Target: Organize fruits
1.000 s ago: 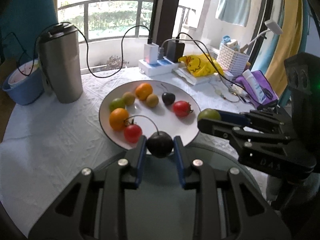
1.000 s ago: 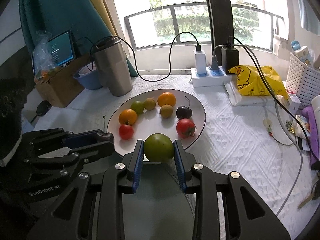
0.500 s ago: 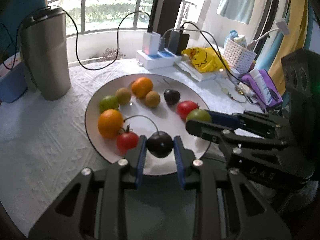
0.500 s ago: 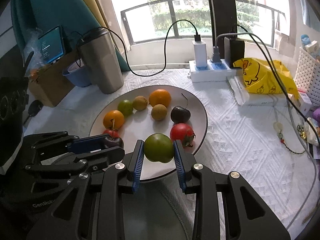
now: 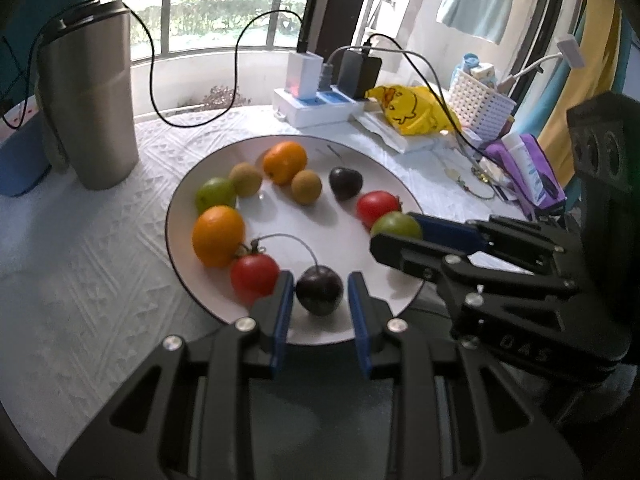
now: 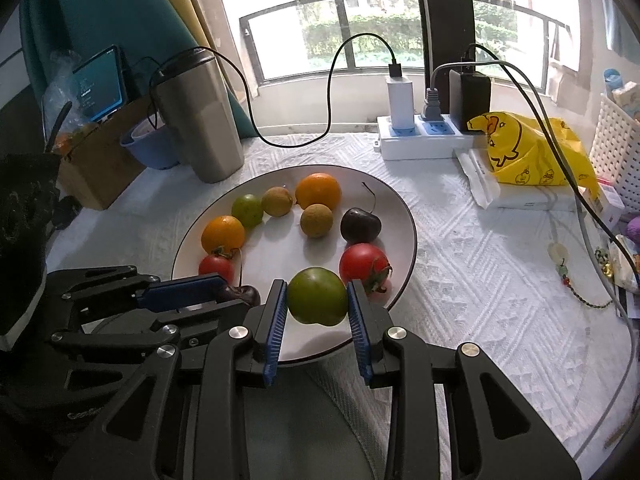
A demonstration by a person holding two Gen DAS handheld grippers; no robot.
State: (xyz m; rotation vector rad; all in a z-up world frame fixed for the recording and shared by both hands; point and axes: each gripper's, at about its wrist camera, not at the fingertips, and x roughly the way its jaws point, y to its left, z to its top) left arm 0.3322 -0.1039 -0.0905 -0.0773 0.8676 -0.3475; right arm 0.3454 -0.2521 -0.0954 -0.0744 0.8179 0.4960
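the left gripper is opening its jaws a little, and the dark cherry sits between the blue pads on the near edge of the white plate, beside a red tomato. the right gripper is nearly closed on the green tomato, pads against its sides, at the near right part of the plate, close to another red tomato.
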